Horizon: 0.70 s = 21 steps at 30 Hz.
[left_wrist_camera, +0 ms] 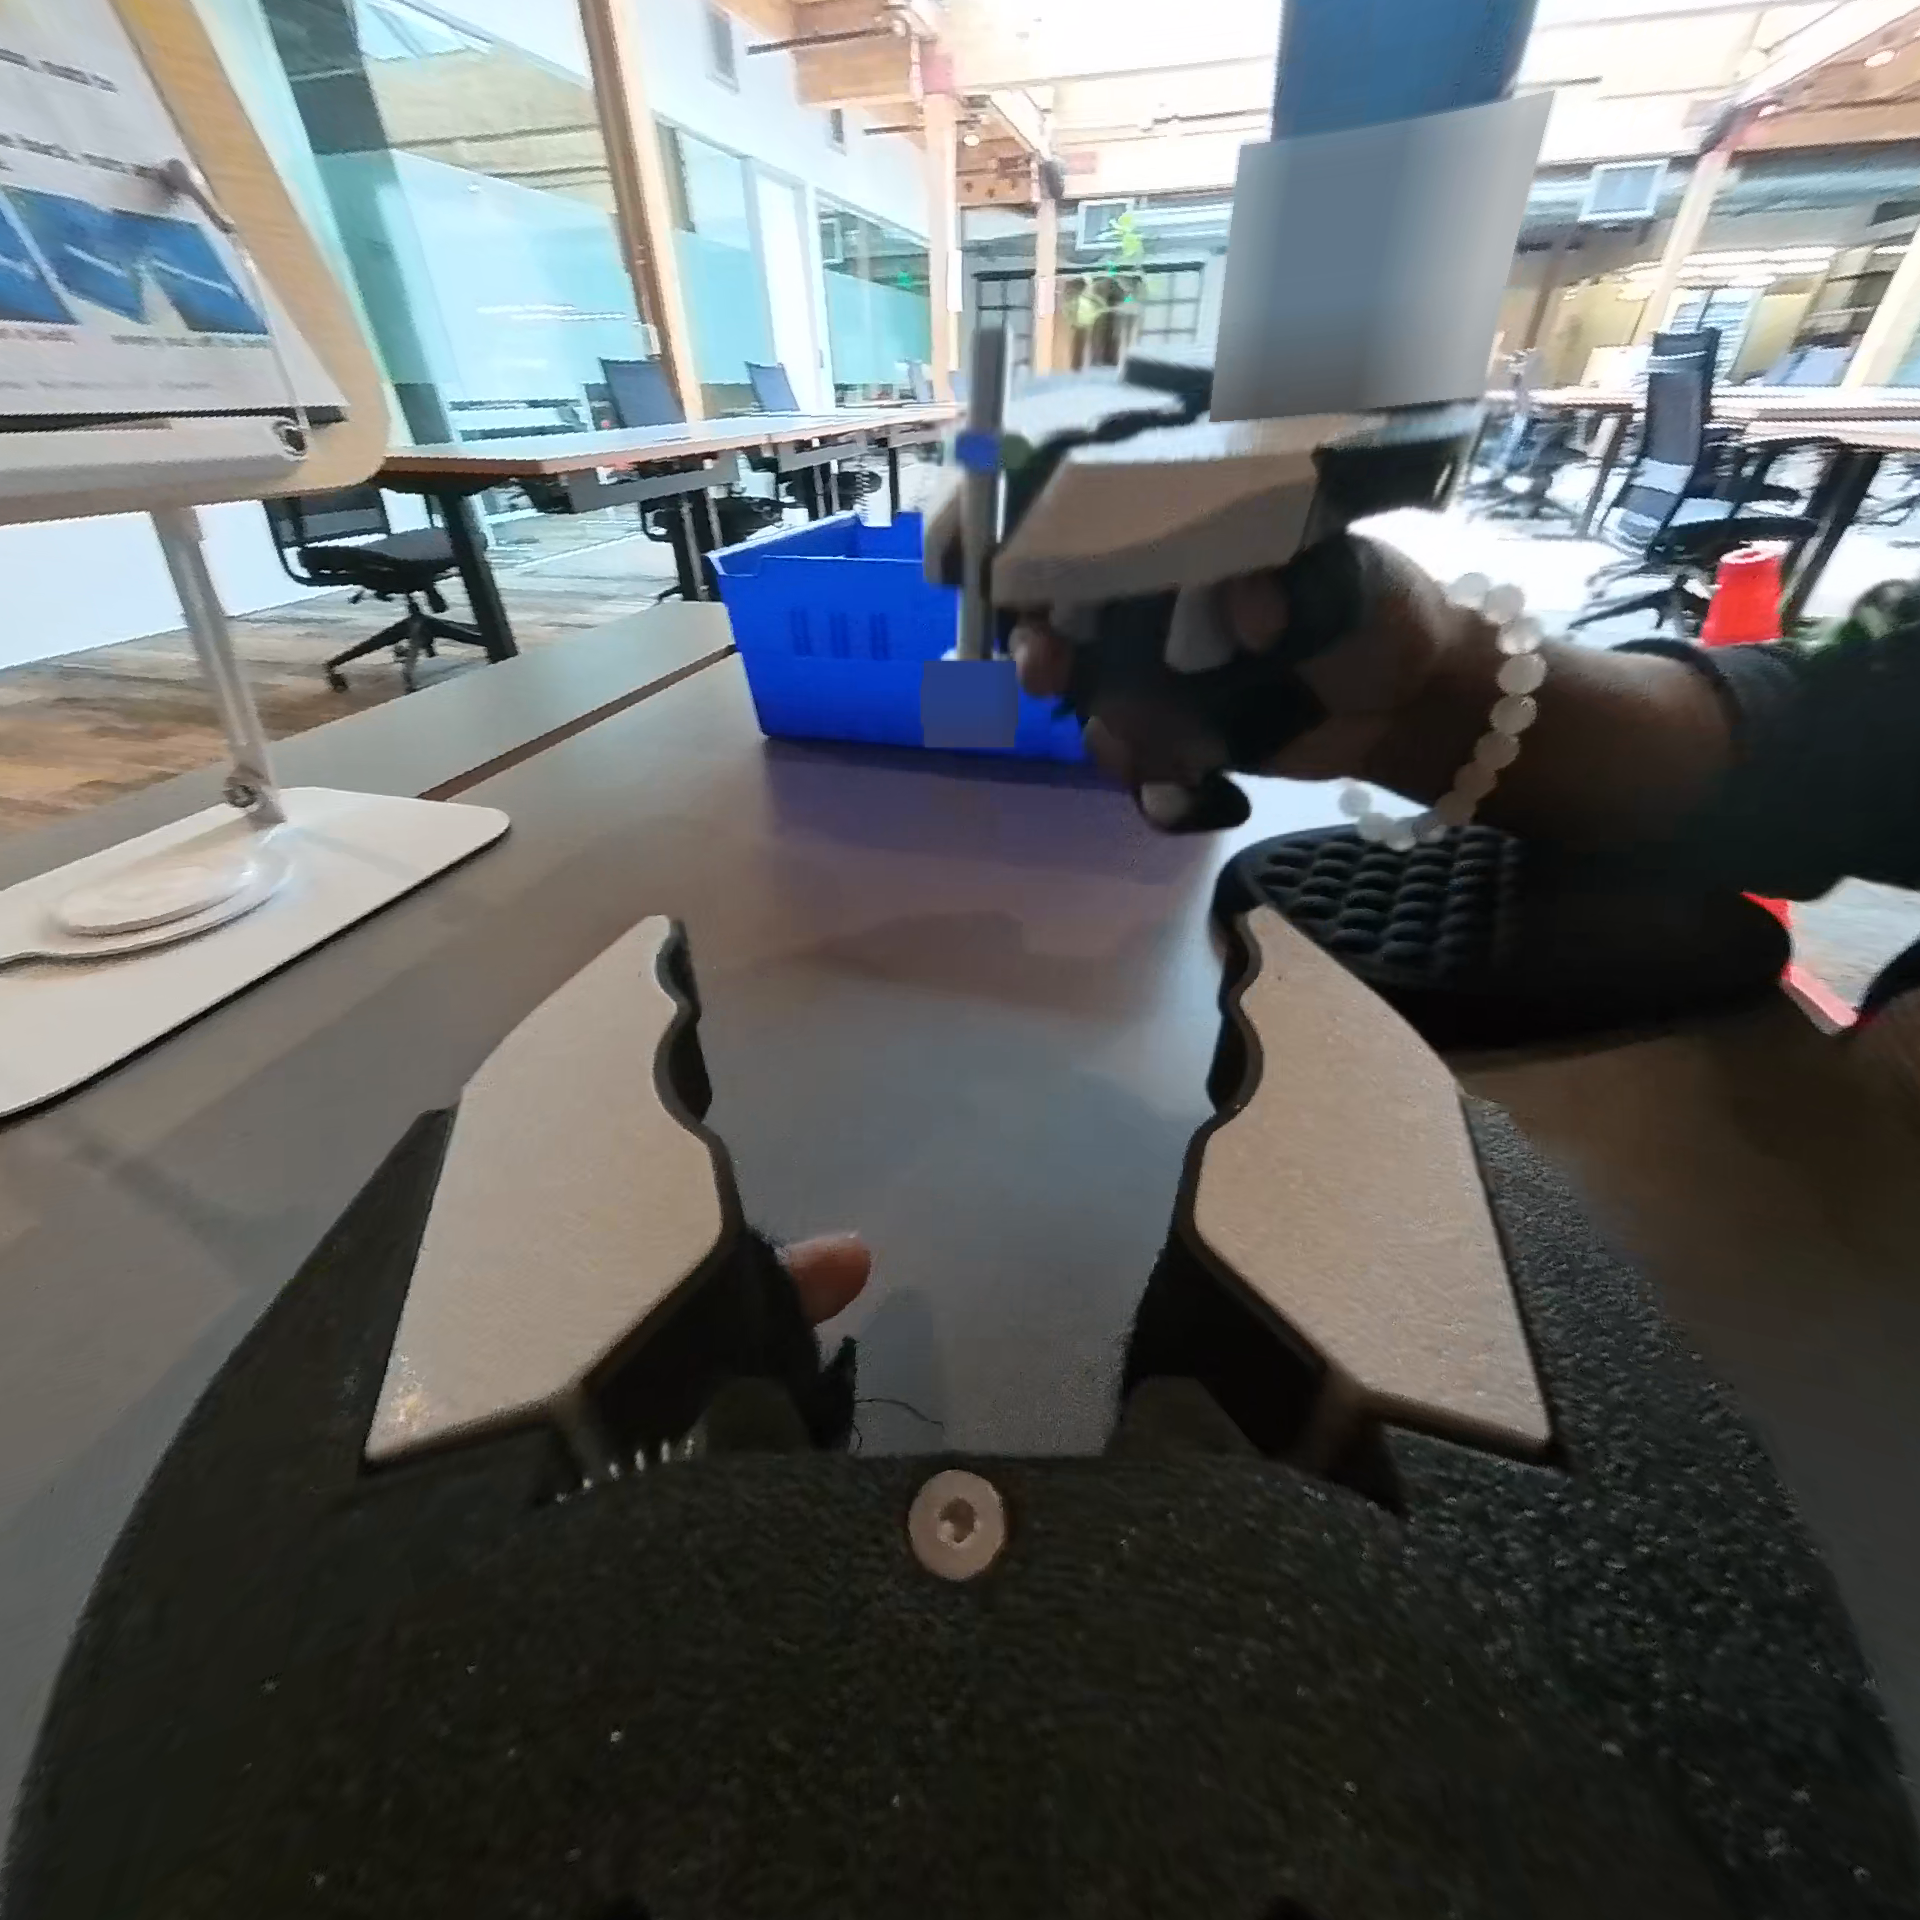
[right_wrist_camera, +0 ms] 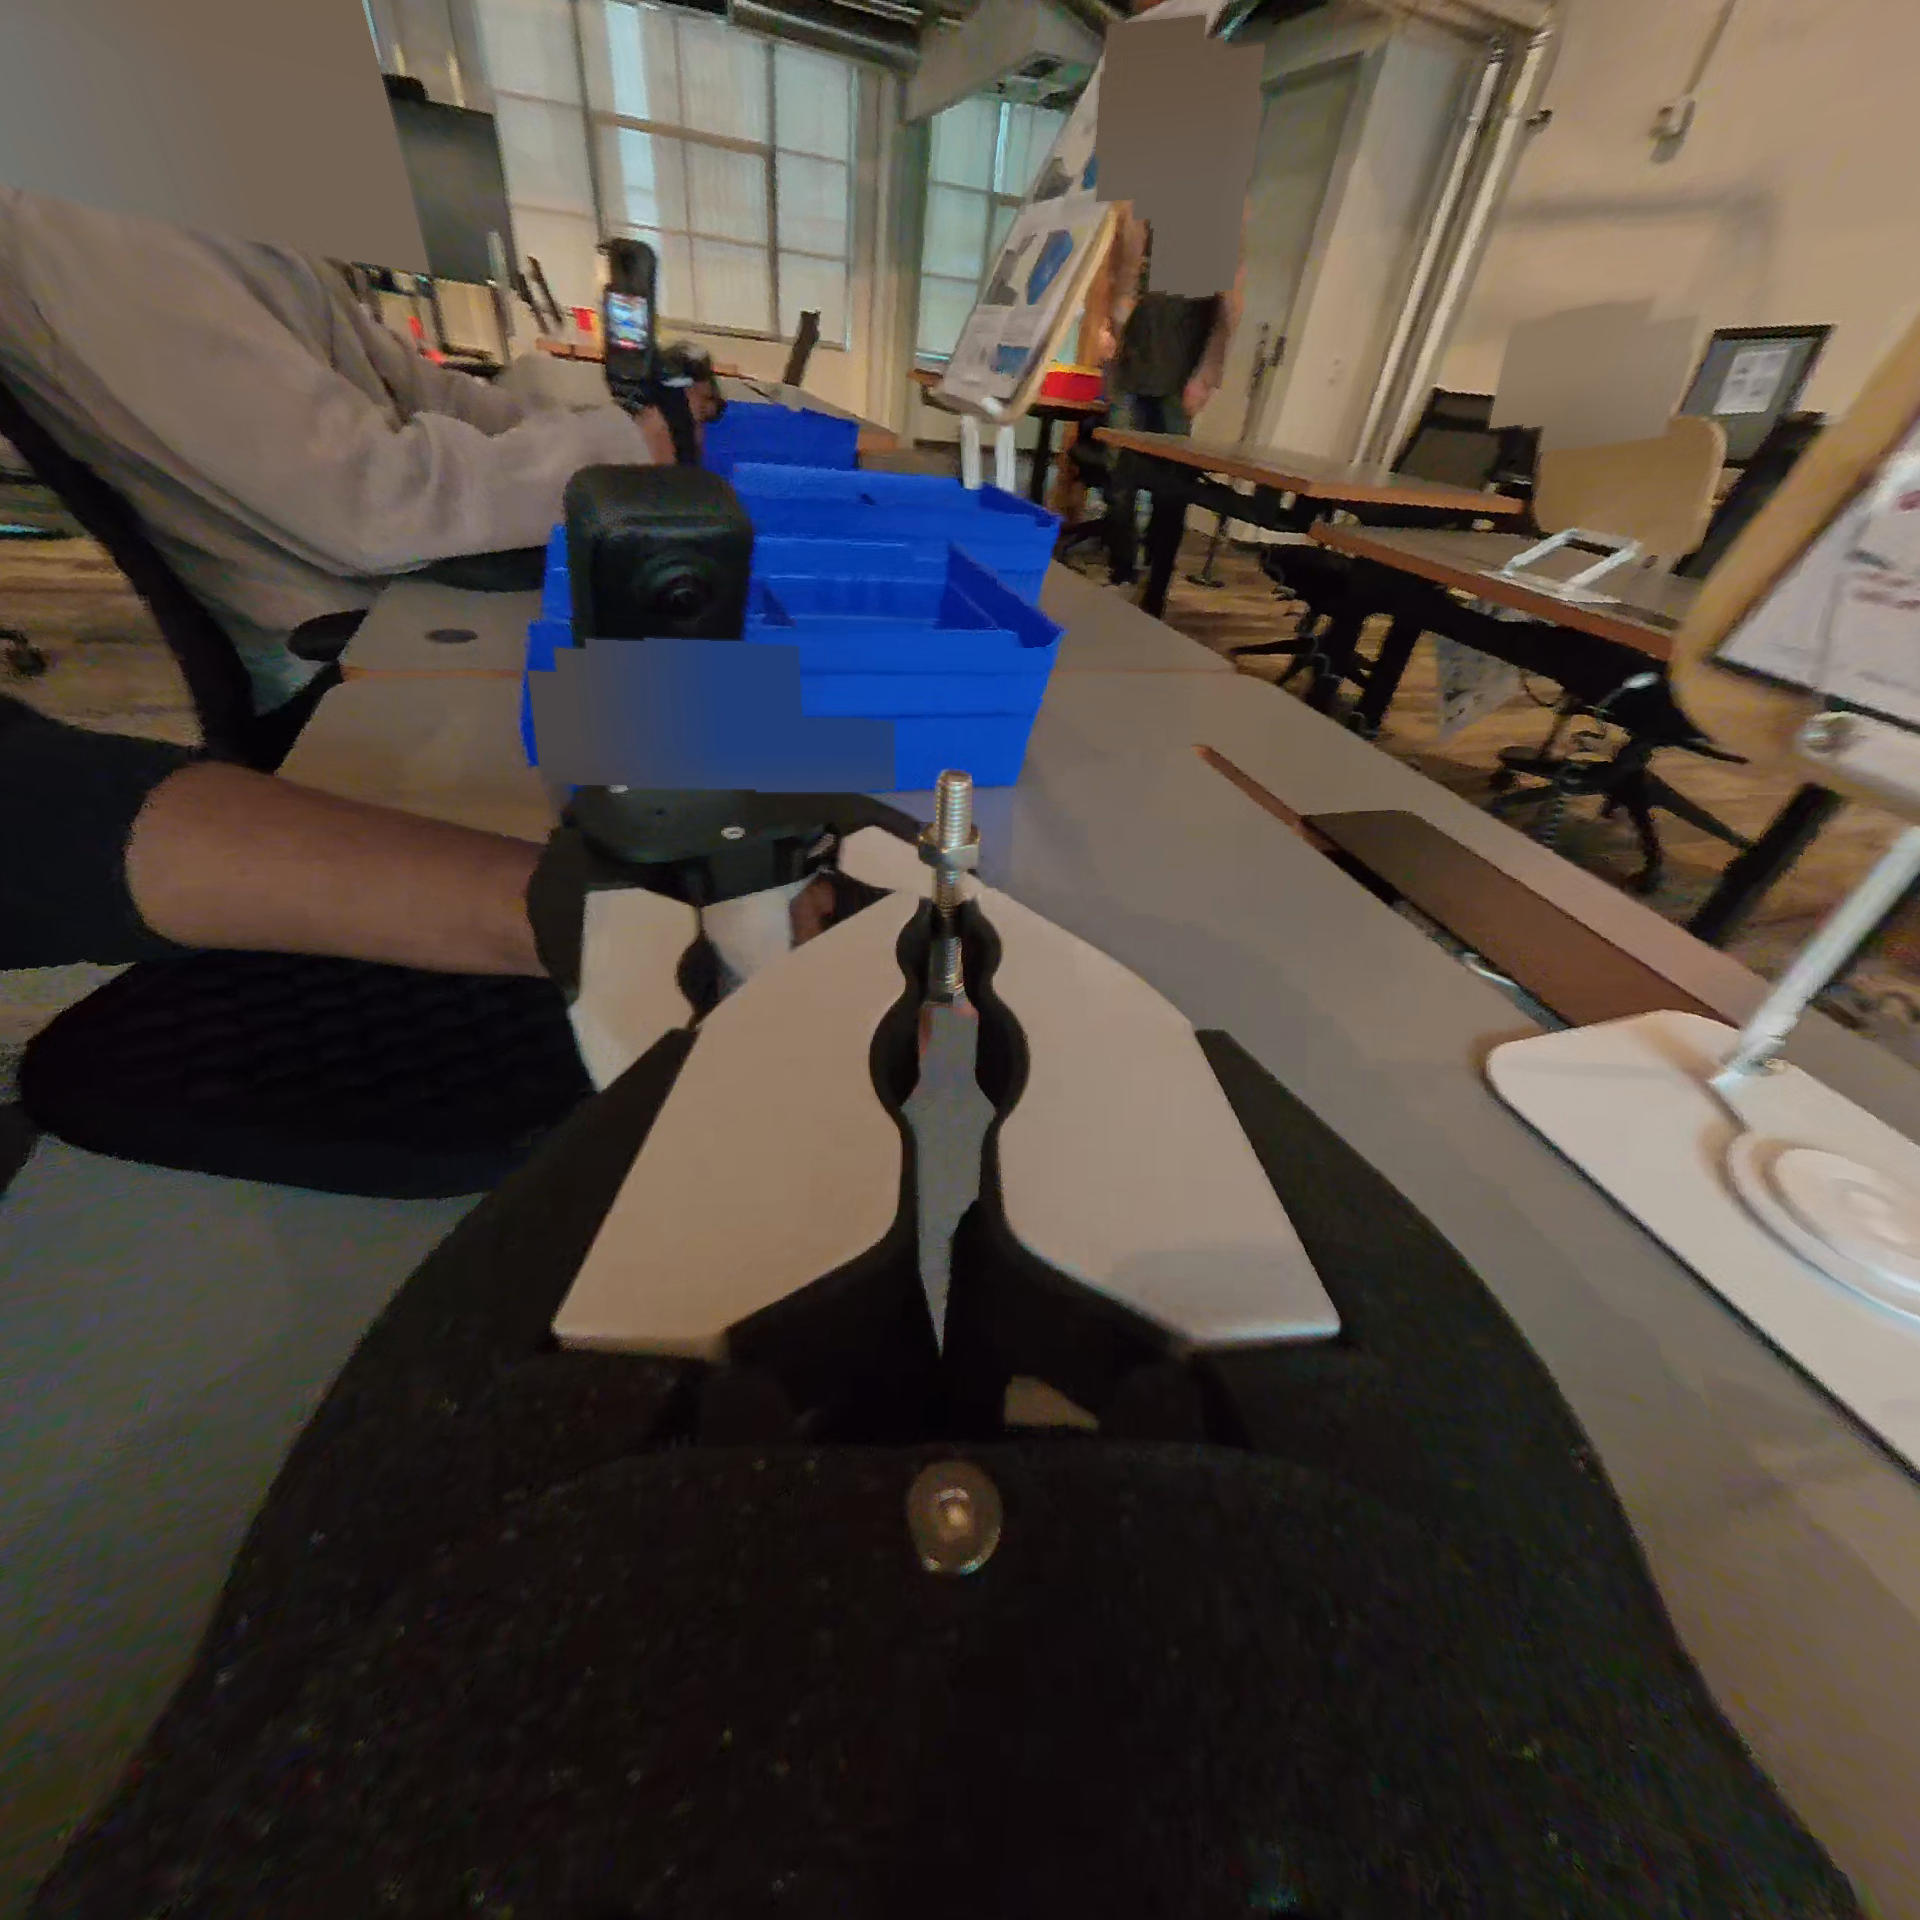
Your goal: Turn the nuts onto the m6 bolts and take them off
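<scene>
The threaded silver steel M6 bolt (right_wrist_camera: 953, 894) is standing upright, pinched low on its shank between my right claw's (right_wrist_camera: 951, 940) black pads, with the silver hex nut (right_wrist_camera: 949, 850) sitting partway down the thread just above my fingertips. My left claw (left_wrist_camera: 951, 997) is hovering spread wide and empty over the dark table (left_wrist_camera: 935, 935), near the blue plastic bin (left_wrist_camera: 831, 634). I am judging that gripping the nut off-centre could tilt the bolt in my pinch or twist it with the nut
</scene>
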Motion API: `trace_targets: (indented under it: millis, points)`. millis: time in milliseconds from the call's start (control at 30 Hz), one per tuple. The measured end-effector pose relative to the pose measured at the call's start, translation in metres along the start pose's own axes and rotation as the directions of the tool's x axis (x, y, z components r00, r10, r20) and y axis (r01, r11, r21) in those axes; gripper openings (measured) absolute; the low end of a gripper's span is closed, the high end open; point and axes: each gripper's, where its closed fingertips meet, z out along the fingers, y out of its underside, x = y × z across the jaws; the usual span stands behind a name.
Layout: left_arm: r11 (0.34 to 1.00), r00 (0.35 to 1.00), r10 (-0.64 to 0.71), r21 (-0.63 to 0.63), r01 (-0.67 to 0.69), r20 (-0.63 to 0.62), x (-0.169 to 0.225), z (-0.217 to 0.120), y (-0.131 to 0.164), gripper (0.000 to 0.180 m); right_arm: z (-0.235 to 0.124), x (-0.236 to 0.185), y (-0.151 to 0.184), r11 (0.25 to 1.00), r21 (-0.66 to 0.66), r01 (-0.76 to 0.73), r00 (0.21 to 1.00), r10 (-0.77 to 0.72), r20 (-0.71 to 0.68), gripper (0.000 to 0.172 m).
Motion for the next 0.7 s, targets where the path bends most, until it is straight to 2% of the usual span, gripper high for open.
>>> trace_targets:
  millis: [167,300,433,533,633,700]
  points:
    - [1.000,0.999,-0.012,0.016,0.012,0.042,-0.006,-0.001,-0.002,0.096,-0.046,0.054,-0.020,0.992,-0.125,-0.006,0.974,-0.023,-0.227,0.005]
    - [1.000,0.999,-0.011,0.019,0.010,0.043,-0.006,-0.001,-0.002,0.097,-0.120,0.108,-0.023,0.933,-0.333,-0.139,0.906,-0.016,-0.422,0.004]
    - [1.000,0.999,0.006,0.007,-0.006,0.036,-0.004,0.000,-0.001,0.096,-0.219,0.164,-0.004,0.748,-0.551,-0.370,0.810,-0.031,-0.586,0.005]
    - [1.000,0.999,0.007,0.008,-0.007,0.039,-0.004,0.000,-0.001,0.096,-0.280,0.199,0.029,0.562,-0.598,-0.572,0.728,0.010,-0.686,0.005]
    - [1.000,0.999,0.002,0.014,-0.003,0.040,-0.005,-0.001,-0.001,0.096,-0.311,0.218,0.080,0.370,-0.599,-0.710,0.671,0.098,-0.735,0.005]
    - [1.000,0.999,0.005,0.012,-0.005,0.036,-0.004,-0.001,-0.001,0.096,-0.322,0.227,0.113,0.281,-0.576,-0.768,0.629,0.155,-0.762,0.005]
